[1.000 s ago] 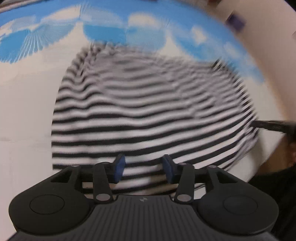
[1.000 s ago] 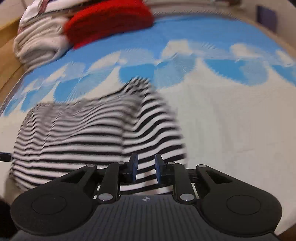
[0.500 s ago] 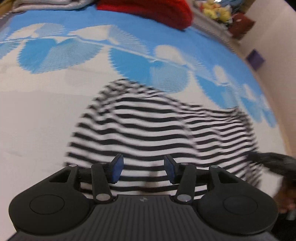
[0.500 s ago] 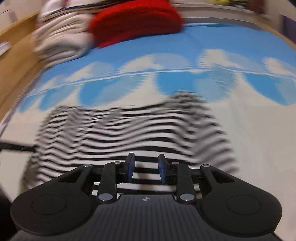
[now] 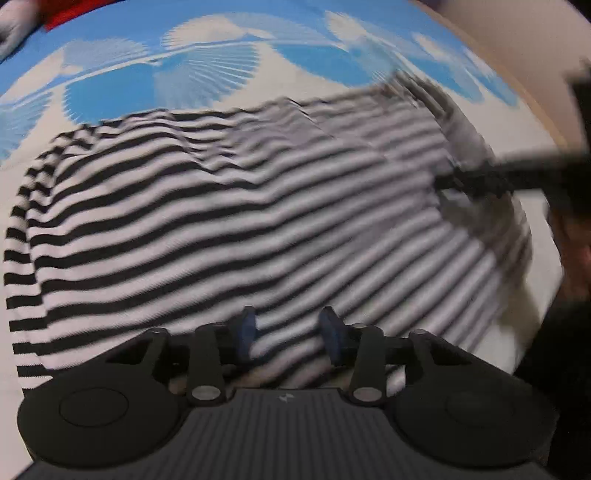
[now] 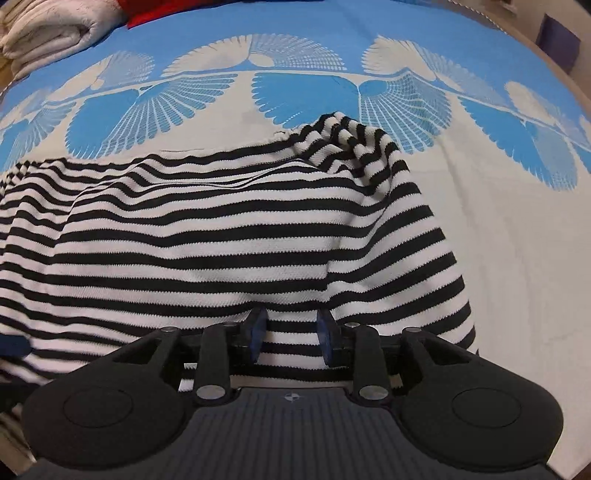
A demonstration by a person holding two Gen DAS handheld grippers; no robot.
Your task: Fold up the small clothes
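Observation:
A black-and-white striped garment (image 5: 236, 229) lies on the blue-and-white patterned bed cover (image 5: 207, 70). My left gripper (image 5: 288, 334) is open, its blue pads over the near hem, with cloth showing between them. The right gripper's black arm (image 5: 517, 177) shows blurred at the garment's right side. In the right wrist view the same garment (image 6: 207, 236) lies partly folded, with a bunched sleeve (image 6: 354, 144) at its far right corner. My right gripper (image 6: 290, 339) is open over the near hem, cloth between the pads.
Folded cream towels (image 6: 48, 33) and a red item (image 6: 147, 14) lie at the far left of the bed cover (image 6: 517, 229). A wooden bed edge (image 6: 554, 62) runs along the far right. Bare cover lies right of the garment.
Both grippers have moved closer and lower over the garment's near hem. The right gripper's pads have spread wider. The garment now fills more of both views.

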